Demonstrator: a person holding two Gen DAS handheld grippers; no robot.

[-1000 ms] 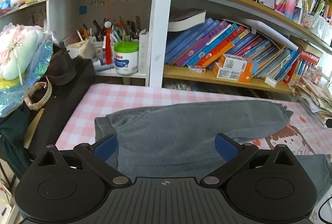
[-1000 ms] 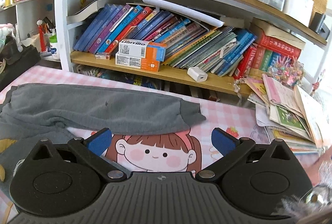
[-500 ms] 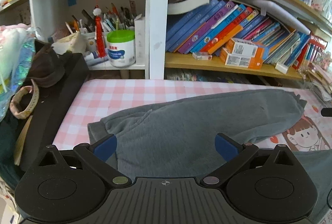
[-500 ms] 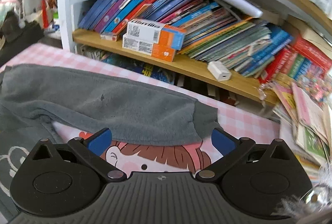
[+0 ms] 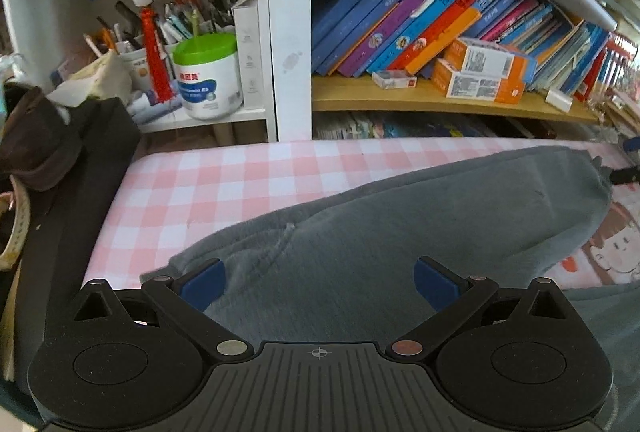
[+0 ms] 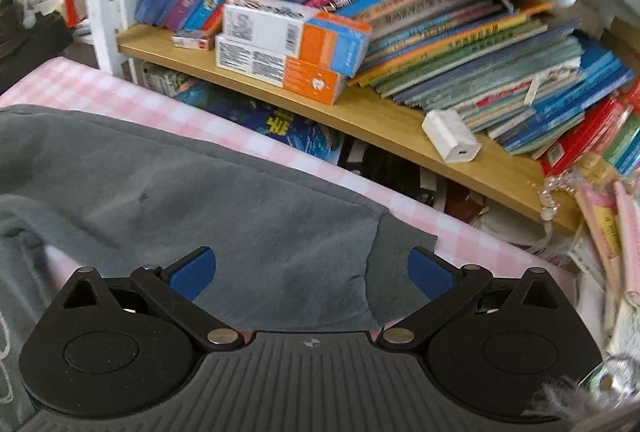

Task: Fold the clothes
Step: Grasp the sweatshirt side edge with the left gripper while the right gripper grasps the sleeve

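Left wrist view shows your left tongs (image 5: 318,282) spread apart over the grey sweatpants (image 5: 400,232) lying unfolded on the checked desk (image 5: 240,175), your right tongs (image 6: 311,274) likewise apart above the cuff, so every fold remains.

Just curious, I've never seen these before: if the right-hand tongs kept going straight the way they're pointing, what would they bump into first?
Most likely the grey garment. The open right tongs point down over its cuff end, on the pink checked table. Depth is unclear.
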